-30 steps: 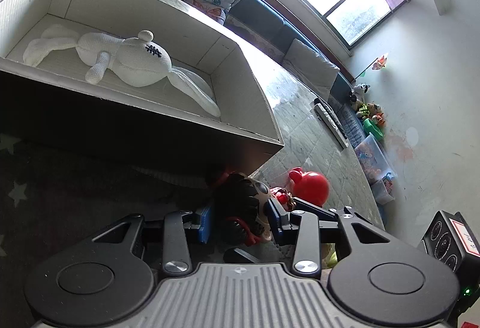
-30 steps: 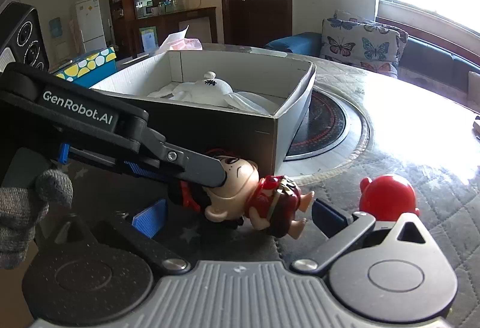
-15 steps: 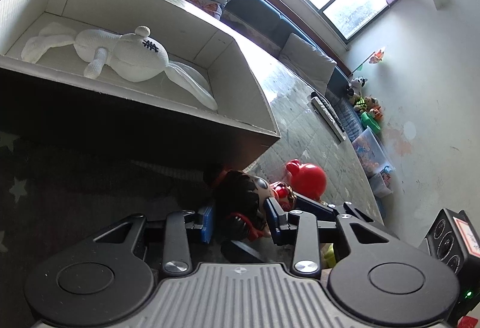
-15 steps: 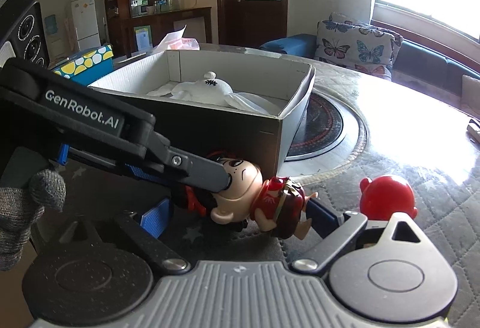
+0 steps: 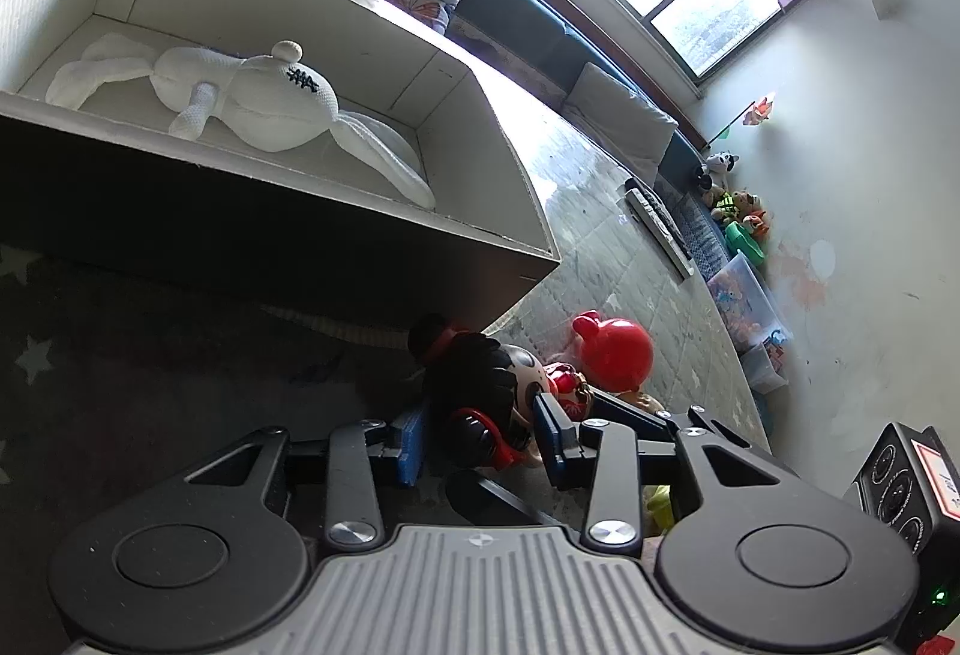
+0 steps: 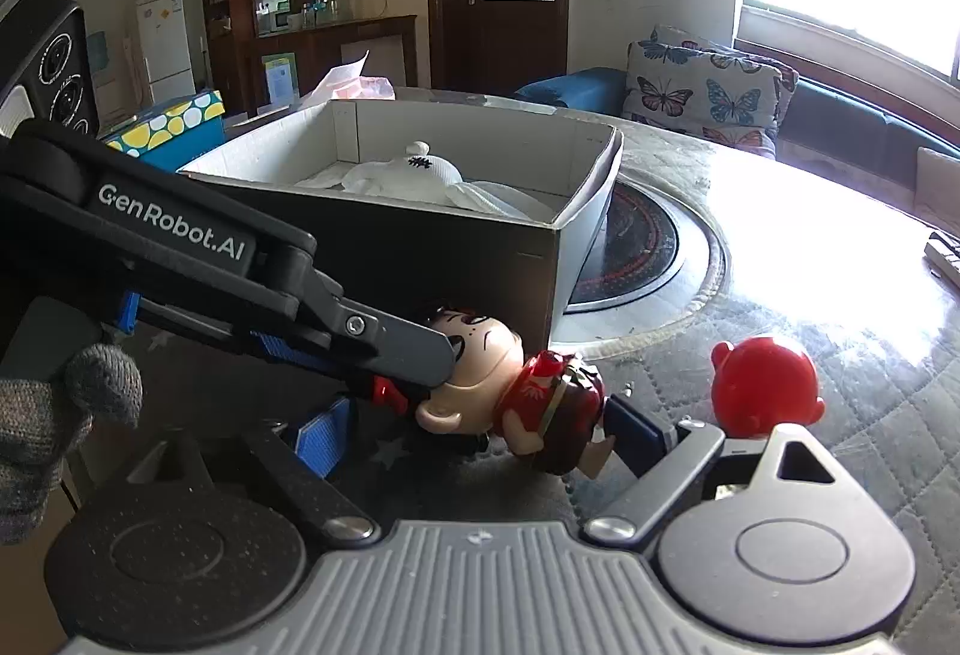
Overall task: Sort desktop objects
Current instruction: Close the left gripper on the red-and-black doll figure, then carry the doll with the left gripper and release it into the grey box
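A doll in a red outfit (image 6: 552, 409) lies on its side in front of the cardboard box (image 6: 588, 199). Its dark-haired head (image 5: 480, 391) sits between the blue pads of my left gripper (image 5: 480, 436), whose jaws are opening and only loosely flank it. My right gripper (image 6: 474, 436) reaches in from the other side. Its jaws are closing around the doll's body: the right pad is by the feet, the left pad still well apart. A red round toy (image 6: 765, 385) stands just right of the doll. A white knitted bunny (image 5: 258, 97) lies inside the box.
A grey star-patterned mat (image 5: 120, 367) covers the near table. A round dark hotplate (image 6: 648, 247) is set into the tabletop behind the box, and a remote (image 5: 657, 226) lies farther off. A gloved hand (image 6: 54, 415) holds the left gripper. A sofa with butterfly cushions stands beyond the table.
The left jaws tightened on the doll's head, then widened a little. The right jaws have drawn slightly inward around the doll's body. The doll has barely shifted.
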### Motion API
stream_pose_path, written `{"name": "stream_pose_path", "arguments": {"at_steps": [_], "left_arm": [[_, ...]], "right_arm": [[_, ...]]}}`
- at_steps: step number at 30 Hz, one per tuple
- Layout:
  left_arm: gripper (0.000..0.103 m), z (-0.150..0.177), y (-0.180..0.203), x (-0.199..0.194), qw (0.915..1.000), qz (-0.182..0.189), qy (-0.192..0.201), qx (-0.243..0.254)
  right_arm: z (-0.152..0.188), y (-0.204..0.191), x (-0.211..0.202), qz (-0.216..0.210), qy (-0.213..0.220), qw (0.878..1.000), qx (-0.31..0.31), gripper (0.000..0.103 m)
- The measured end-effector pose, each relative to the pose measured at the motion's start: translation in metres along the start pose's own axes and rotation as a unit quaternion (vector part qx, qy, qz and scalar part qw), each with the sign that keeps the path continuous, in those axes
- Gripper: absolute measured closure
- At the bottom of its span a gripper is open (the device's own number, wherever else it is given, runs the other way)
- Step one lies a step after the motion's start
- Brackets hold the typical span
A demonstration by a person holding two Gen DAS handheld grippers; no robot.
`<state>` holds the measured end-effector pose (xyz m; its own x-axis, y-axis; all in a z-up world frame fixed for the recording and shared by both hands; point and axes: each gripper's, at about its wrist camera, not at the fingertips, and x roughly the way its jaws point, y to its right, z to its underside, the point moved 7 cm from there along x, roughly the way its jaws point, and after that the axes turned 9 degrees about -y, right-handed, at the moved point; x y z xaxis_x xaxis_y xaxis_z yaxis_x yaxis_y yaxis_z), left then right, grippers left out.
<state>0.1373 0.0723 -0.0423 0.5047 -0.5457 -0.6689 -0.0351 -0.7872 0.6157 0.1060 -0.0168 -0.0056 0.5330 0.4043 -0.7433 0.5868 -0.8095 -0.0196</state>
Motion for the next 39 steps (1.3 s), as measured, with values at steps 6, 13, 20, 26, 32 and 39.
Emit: {"name": "stream_pose_path", "arguments": {"at_steps": [6, 13, 20, 26, 32, 39], "left_arm": [[0.061, -0.002, -0.001, 0.001, 1.0000, 0.007, 0.001, -0.001], [0.063, 0.003, 0.000, -0.004, 0.9999, -0.001, 0.002, 0.011], [0.063, 0.009, 0.001, -0.017, 0.9998, 0.001, 0.013, 0.017], [0.063, 0.009, 0.009, -0.041, 0.9989, 0.007, 0.041, 0.024], [0.064, -0.011, 0.024, -0.074, 0.9945, 0.019, 0.094, 0.041], [0.065, -0.062, 0.019, -0.083, 0.9891, 0.019, 0.140, 0.042]], "right_arm": [[-0.001, 0.000, 0.002, 0.004, 0.002, 1.000, -0.002, 0.012], [0.000, -0.002, -0.005, 0.004, 0.004, 1.000, -0.001, 0.018], [0.002, -0.014, -0.015, 0.011, 0.008, 1.000, -0.016, 0.022], [-0.007, -0.027, -0.034, 0.015, 0.032, 0.999, -0.035, 0.022], [-0.039, -0.038, -0.055, 0.027, 0.077, 0.995, -0.061, 0.022], [-0.093, -0.035, -0.038, 0.033, 0.104, 0.992, -0.070, 0.022]]}}
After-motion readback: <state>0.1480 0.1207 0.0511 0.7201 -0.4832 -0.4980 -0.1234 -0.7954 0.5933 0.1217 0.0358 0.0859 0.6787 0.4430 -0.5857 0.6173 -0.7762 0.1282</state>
